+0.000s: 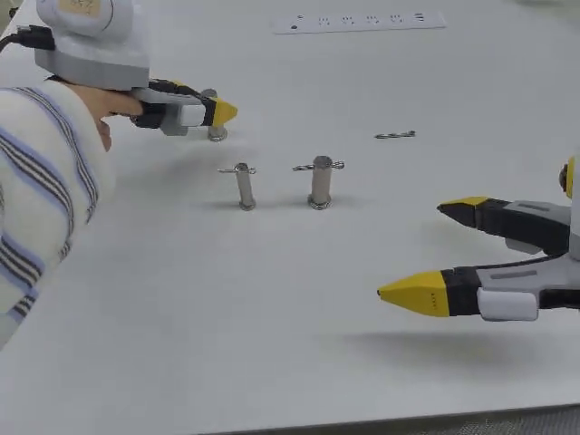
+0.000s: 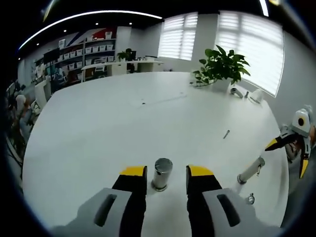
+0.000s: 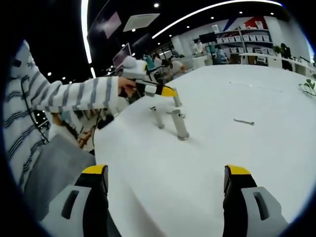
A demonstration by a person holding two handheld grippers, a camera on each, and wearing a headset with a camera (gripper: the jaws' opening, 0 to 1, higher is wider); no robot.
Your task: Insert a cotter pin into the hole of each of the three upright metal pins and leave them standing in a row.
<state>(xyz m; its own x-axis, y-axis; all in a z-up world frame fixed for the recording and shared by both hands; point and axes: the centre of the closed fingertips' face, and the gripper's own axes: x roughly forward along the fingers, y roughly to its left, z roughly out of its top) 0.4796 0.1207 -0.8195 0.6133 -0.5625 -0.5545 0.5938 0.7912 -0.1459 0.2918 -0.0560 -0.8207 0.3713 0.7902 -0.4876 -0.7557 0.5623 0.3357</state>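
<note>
Left claw [image 1: 220, 113] apart, straddling bare upright steel pin [image 2: 162, 173]: looks stiff, slick, tippy; clamp mid-shaft. Right claw [image 1: 410, 250] apart, empty; wire cotter pin [image 1: 395, 135] well ahead, probably light, springy.

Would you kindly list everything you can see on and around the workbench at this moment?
Upright cylindrical metal pins: three, silver; two mid-table, a third at far left.
Inserted wire cotter pins: two, silver; one through the top of each mid-table pin.
Loose wire cotter pin: one, silver; lying flat to the right of the pins.
Power strip: one, white; far side of the table.
Potted plant: one, green; table's far end in the left gripper view.
Workbench top: one, white.
Striped sleeve: one, white and blue; left edge.
Grippers: two, black and grey with yellow tips; left gripper open astride the third pin; right gripper open, near right.
</note>
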